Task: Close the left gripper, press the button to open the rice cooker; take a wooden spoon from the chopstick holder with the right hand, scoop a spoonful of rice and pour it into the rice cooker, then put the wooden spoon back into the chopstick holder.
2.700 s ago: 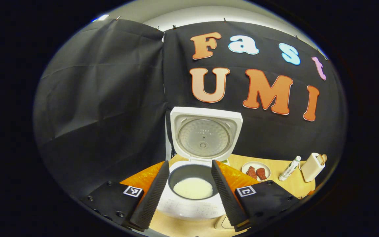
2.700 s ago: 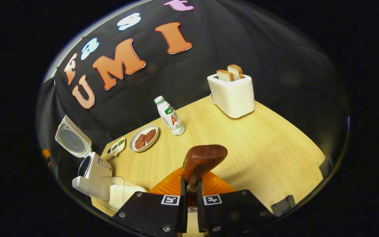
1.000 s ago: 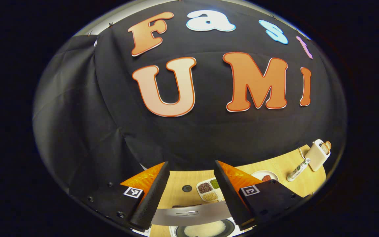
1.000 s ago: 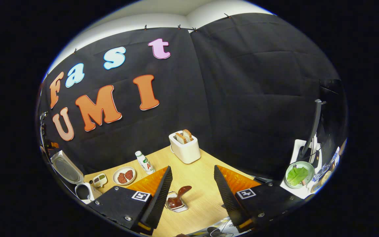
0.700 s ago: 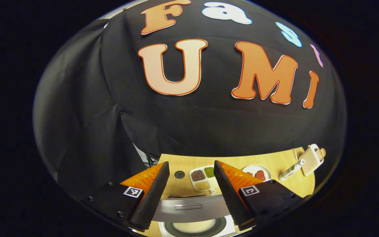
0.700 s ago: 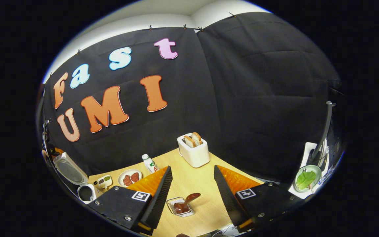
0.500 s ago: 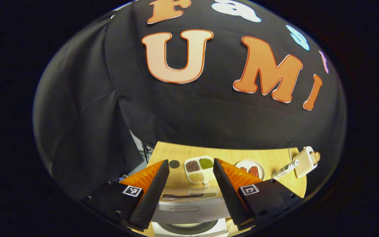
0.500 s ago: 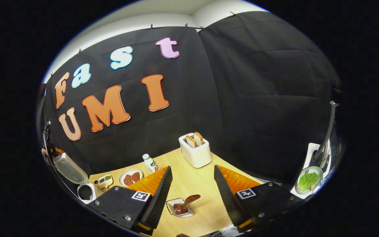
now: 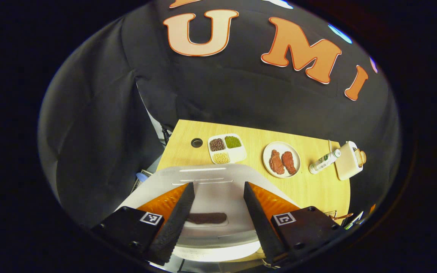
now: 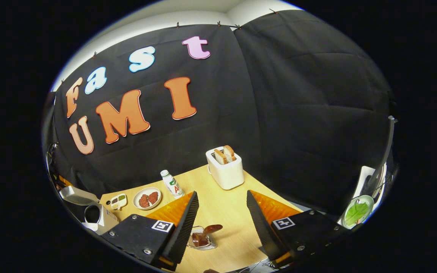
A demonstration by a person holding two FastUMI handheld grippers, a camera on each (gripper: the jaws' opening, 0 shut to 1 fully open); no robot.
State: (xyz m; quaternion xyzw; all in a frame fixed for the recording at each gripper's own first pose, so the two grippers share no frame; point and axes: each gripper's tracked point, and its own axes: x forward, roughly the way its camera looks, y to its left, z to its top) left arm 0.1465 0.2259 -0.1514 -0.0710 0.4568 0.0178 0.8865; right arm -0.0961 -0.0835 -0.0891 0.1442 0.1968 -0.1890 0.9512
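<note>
In left gripper view, rice cooker (image 9: 207,182) lid sits under left gripper (image 9: 215,218), jaws spread, lid between them; table (image 9: 309,191) edge at 9 o'clock. In right gripper view, right gripper (image 10: 218,227) jaws spread w/ nothing held; wooden spoon (image 10: 208,230) in chopstick holder (image 10: 200,242) between fingers at 6 o'clock; bare tabletop ahead to toaster (image 10: 225,171) at 12.

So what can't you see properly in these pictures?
- Rice inside the rice cooker: left gripper view, the lid covers the pot.
- Wooden spoon handle: right gripper view, sunk in the chopstick holder, part behind the right tool.
- Bottle label: too small.
</note>
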